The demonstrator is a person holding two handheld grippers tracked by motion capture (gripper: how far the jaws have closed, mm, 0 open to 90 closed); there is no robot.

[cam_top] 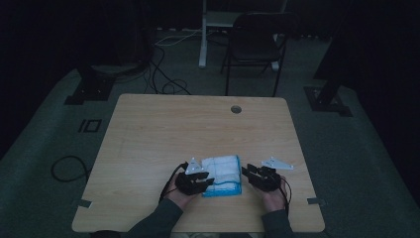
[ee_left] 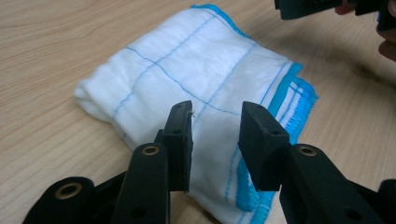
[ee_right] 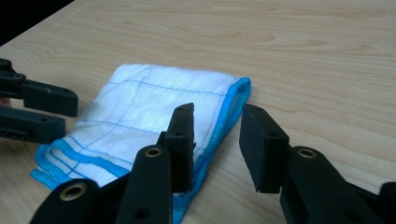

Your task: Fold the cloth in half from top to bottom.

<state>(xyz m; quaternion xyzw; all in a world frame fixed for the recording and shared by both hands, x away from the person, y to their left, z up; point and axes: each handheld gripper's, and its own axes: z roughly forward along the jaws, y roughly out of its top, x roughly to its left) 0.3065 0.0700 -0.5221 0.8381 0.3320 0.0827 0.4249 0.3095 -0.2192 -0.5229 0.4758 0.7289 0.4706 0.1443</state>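
A folded white cloth (cam_top: 222,174) with a bright blue hem and thin blue grid lines lies flat on the wooden table (cam_top: 163,129), near its front edge. My left gripper (cam_top: 205,181) is at the cloth's left side. In the left gripper view its jaws (ee_left: 217,109) stand open over the cloth (ee_left: 187,65), with nothing pinched between them. My right gripper (cam_top: 250,173) is just off the cloth's right side. Its jaws (ee_right: 218,112) are open over the cloth's blue edge (ee_right: 149,102) and bare wood. The left gripper (ee_right: 32,112) lies across the cloth from it.
A round cable hole (cam_top: 236,109) is near the table's far edge. Beyond the table are a dark chair (cam_top: 255,42), a white desk leg (cam_top: 202,34) and loose cables on the floor (cam_top: 163,74). Bare wood stretches behind the cloth.
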